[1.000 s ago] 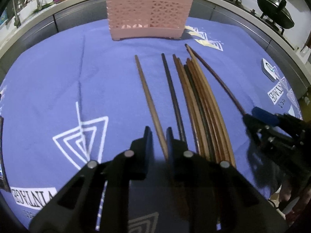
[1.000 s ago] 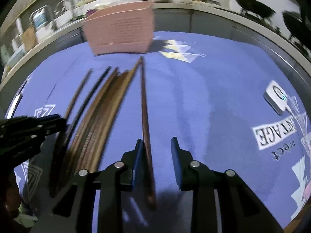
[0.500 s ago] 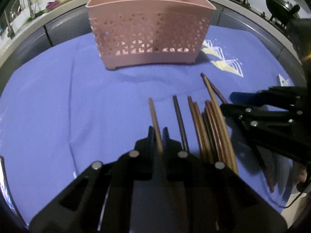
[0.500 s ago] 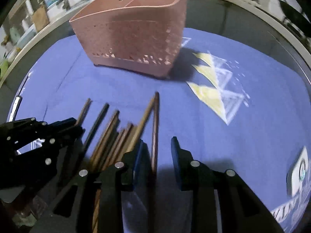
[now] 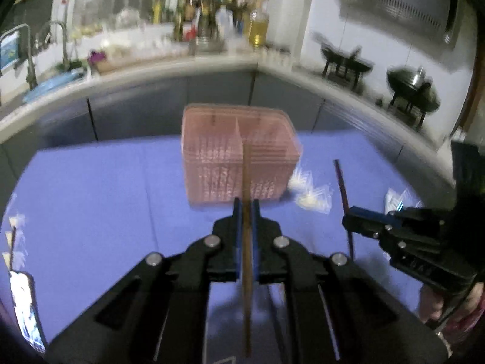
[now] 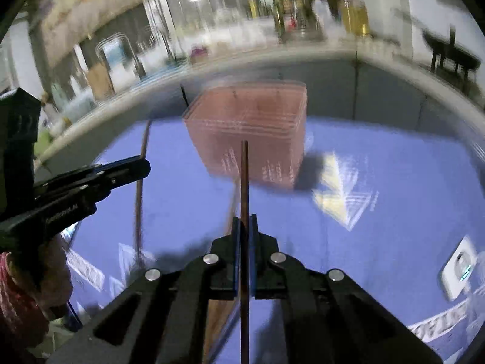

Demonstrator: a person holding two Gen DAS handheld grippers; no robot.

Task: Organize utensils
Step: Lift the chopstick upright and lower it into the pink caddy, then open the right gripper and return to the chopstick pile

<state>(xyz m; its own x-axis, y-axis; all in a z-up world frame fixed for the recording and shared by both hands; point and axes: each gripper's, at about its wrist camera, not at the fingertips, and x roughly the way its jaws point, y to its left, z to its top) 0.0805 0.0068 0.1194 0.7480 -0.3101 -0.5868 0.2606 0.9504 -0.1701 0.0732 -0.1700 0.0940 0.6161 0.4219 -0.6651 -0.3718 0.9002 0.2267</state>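
A pink perforated utensil basket [image 5: 239, 157] stands on the blue cloth ahead, blurred by motion; it also shows in the right wrist view [image 6: 251, 133]. My left gripper [image 5: 246, 209] is shut on a brown wooden chopstick [image 5: 246, 176] that points up toward the basket. My right gripper [image 6: 245, 227] is shut on a darker chopstick [image 6: 244, 176], also lifted and pointing at the basket. The right gripper shows in the left wrist view [image 5: 351, 221] with its chopstick [image 5: 341, 182]. The left gripper shows in the right wrist view [image 6: 142, 166] with its chopstick [image 6: 140, 188].
The table has a blue printed cloth [image 5: 100, 200]. A white device [image 6: 459, 267] lies at the right. More chopsticks lie blurred below the right gripper [image 6: 224, 303]. A kitchen counter with bottles [image 5: 212, 30] and woks [image 5: 412, 91] runs behind.
Both grippers have closed on a chopstick each and lifted them off the cloth, tilting up toward the basket. The views swung upward and are blurred.
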